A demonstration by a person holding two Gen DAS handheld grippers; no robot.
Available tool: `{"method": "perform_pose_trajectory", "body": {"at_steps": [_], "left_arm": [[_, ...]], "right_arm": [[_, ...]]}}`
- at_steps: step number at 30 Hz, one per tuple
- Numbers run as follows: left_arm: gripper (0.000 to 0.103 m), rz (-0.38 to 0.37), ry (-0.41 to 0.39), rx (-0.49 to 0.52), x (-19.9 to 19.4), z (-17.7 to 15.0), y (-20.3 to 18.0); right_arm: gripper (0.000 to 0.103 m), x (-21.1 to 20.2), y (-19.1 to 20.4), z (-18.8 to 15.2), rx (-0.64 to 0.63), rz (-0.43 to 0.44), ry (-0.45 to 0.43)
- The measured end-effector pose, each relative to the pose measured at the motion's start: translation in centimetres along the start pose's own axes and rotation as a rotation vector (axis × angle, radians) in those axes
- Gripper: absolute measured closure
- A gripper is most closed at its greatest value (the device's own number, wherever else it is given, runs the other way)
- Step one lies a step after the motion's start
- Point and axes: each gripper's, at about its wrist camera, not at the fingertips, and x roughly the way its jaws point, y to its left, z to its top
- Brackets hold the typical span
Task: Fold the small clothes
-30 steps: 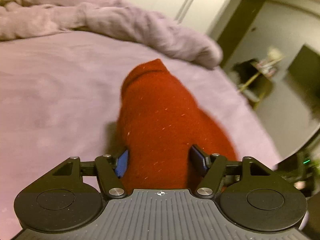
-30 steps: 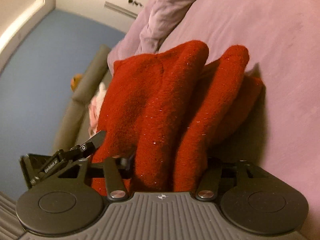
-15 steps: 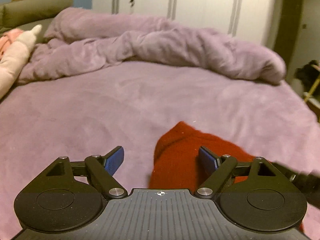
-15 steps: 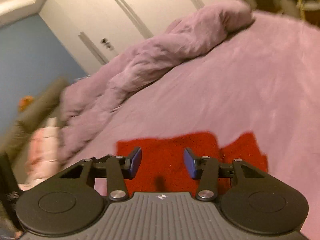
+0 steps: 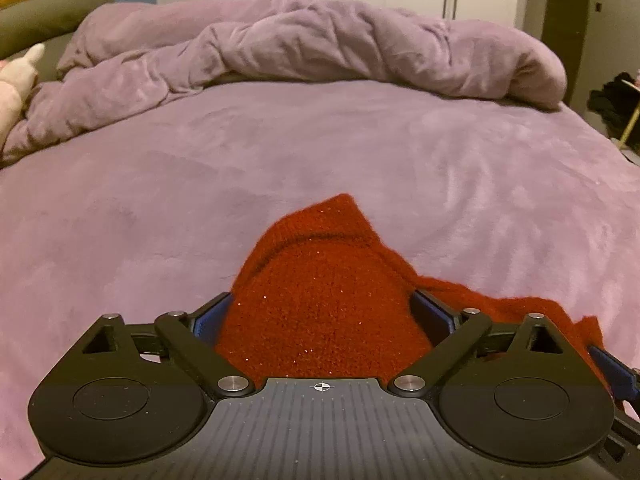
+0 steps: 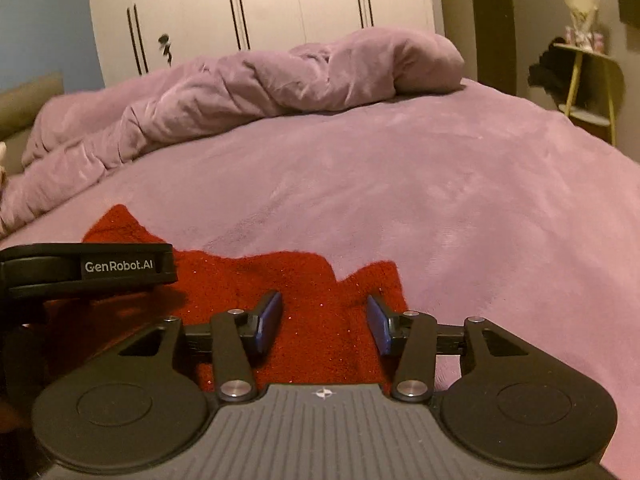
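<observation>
Left hand-held gripper (image 5: 320,320), tilted down, has just spread wide around the bunched red garment (image 5: 324,304).

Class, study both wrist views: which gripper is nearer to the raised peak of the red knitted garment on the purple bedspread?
Left. The left gripper has the red knitted garment humped up between its wide-spread fingers, below the peak. The right gripper hangs over a flat stretch of it, off to the side.

A red, fuzzy knit garment (image 5: 324,312) lies rumpled and partly flattened on the purple bedspread (image 5: 160,184).
</observation>
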Motion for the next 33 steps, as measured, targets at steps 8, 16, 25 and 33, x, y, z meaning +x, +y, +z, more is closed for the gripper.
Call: {"method": "perform_pose_trajectory", "body": {"at_steps": [8, 16, 25, 33], "left_arm": [[0.004, -0.081, -0.030, 0.027, -11.6, -0.5, 2.4], [0.003, -0.077, 0.103, 0.039, -15.0, -6.1, 3.9], [0.003, -0.067, 0.123, 0.042, -16.0, -5.8, 4.3], [0.002, -0.080, 0.165, 0.053, -16.7, -7.7, 5.0]], "right_arm": [[0.039, -9.9, 0.1, 0.9, -0.040, 0.094, -0.004], [0.039, -12.6, 0.9, -4.5, -0.163, 0.045, 0.090], [0.040, -14.5, 1.3, -2.1, -0.123, 0.055, 0.153], [0.039, -14.1, 1.6, -4.2, -0.164, 0.030, 0.207]]}}
